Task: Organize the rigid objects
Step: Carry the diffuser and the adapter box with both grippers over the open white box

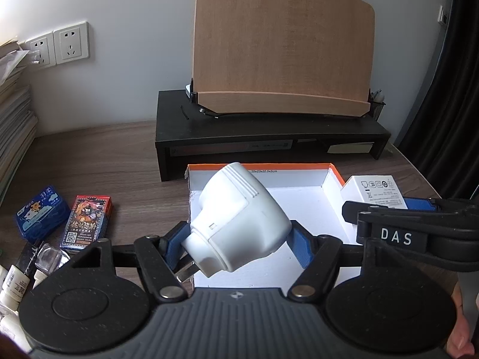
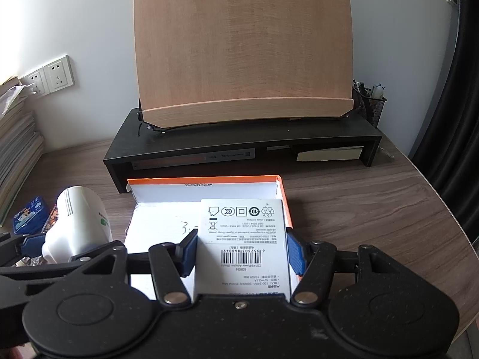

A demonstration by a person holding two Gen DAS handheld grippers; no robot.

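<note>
While left tongs (image 1: 236, 245) clamp white plug (image 1: 239, 221), right tongs (image 2: 242, 254) — adapter box (image 2: 242, 239)

Twin wrist fisheyes, close, facing shared orange-rimmed tray (image 1: 263, 166); bookstand (image 2: 242, 51) beyond

Your right gripper (image 1: 398, 236) carries a "DAS" label. The orange-edged box (image 2: 209, 183) reads "33x23x12.5x5cm" on its back wall. On the white carton (image 2: 244, 239) you can read barcode 6957303868049, "60804", "Power Adapter" and "Made in China".
</note>
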